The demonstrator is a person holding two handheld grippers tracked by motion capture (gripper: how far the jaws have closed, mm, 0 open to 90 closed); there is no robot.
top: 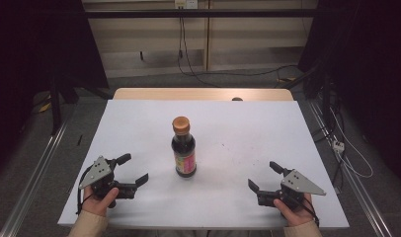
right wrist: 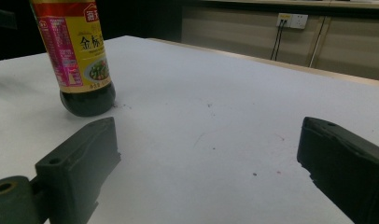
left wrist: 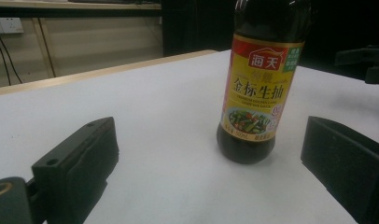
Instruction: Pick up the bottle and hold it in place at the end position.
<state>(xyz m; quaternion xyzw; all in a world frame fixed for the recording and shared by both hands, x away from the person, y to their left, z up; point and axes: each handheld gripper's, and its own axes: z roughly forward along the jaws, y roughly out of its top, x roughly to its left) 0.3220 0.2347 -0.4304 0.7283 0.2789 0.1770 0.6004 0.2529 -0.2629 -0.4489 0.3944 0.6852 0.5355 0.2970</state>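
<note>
A dark soy sauce bottle (top: pixel 183 147) with an orange cap and a yellow and red label stands upright in the middle of the white table (top: pixel 139 123). My left gripper (top: pixel 133 169) rests near the front left, open, its jaws pointing toward the bottle with a gap between. My right gripper (top: pixel 265 177) rests near the front right, also open, with nothing between its jaws. In the left gripper view the bottle (left wrist: pixel 257 88) stands ahead, right of centre, between the spread jaws (left wrist: pixel 208 158). In the right gripper view the bottle (right wrist: pixel 78 56) stands at the upper left, beyond the open gripper (right wrist: pixel 208 158).
The white sheet lies on a wooden tabletop whose far edge (top: pixel 203 94) shows. Cables (top: pixel 188 64) run over the floor behind the table. Metal rails (top: pixel 35 168) flank both sides. Small specks (right wrist: pixel 255 173) dot the sheet right of the bottle.
</note>
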